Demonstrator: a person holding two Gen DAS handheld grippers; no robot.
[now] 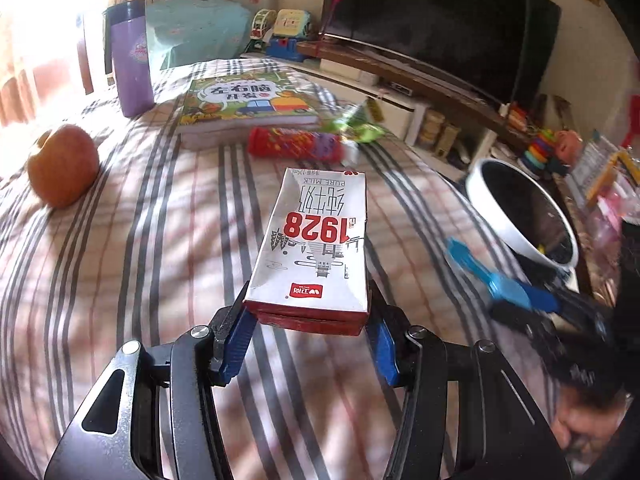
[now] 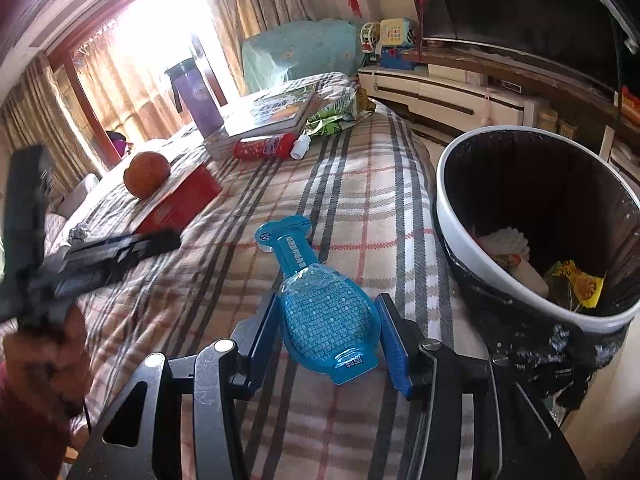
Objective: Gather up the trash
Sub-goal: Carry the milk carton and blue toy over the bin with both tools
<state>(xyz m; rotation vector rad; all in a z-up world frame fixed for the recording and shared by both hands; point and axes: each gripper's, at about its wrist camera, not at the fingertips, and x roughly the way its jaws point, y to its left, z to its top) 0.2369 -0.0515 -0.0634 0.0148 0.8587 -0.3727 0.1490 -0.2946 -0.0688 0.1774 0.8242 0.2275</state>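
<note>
Milk carton [image 1: 316, 248] clamped in my left gripper [image 1: 308, 320]; blue plastic pack [image 2: 320, 300] clamped in my right gripper [image 2: 328, 336], beside the bin [image 2: 448, 216].

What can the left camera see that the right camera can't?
Only the left view shows the printed front of the milk carton held in the left gripper.

Only the right view shows the trash lying inside the bin and a small white bottle.

Both show the blue pack in the right gripper, the apple, the purple cup, the book and the red tube.
</note>
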